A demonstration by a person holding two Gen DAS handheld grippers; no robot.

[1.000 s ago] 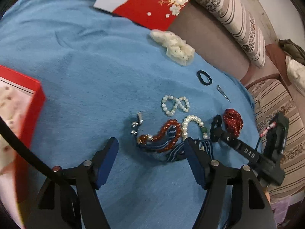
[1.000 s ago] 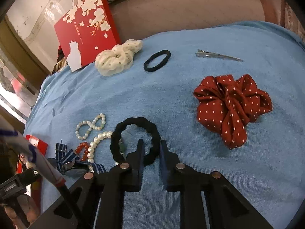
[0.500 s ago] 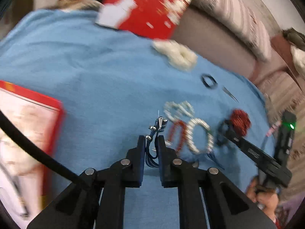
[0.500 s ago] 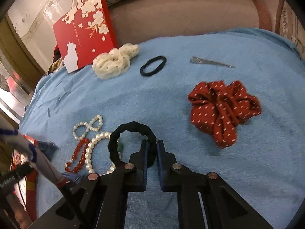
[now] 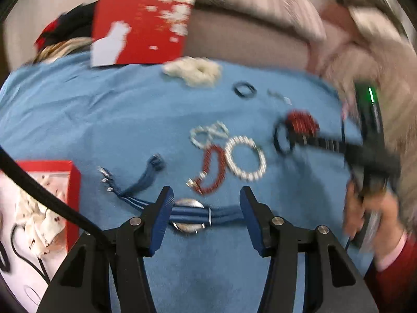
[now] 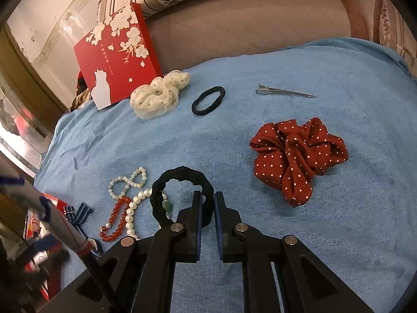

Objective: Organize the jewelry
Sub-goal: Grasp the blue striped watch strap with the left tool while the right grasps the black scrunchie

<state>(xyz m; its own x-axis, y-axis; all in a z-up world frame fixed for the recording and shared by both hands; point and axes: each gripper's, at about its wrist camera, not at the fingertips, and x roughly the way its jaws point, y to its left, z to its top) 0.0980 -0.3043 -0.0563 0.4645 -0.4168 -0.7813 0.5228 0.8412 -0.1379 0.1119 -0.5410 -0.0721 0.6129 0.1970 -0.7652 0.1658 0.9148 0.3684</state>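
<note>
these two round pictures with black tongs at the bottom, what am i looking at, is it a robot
No robot: a person holds a two-finger gripper in each hand, each with a fisheye camera looking along its fingers. The blurred view is the left gripper, open over a blue striped watch strap lying on the blue towel. The sharp view is the right gripper, shut on a thick black hair tie. Also lying there: pearl and red bead bracelets, a red dotted scrunchie, a cream scrunchie, a thin black hair tie, a metal clip.

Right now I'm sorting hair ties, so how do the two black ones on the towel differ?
The thick black scrunchie is ruffled and bulky, pinched by the right gripper; the thin black hair tie is a smooth, slim oval lying free beside the cream scrunchie. Both are black closed loops.
</note>
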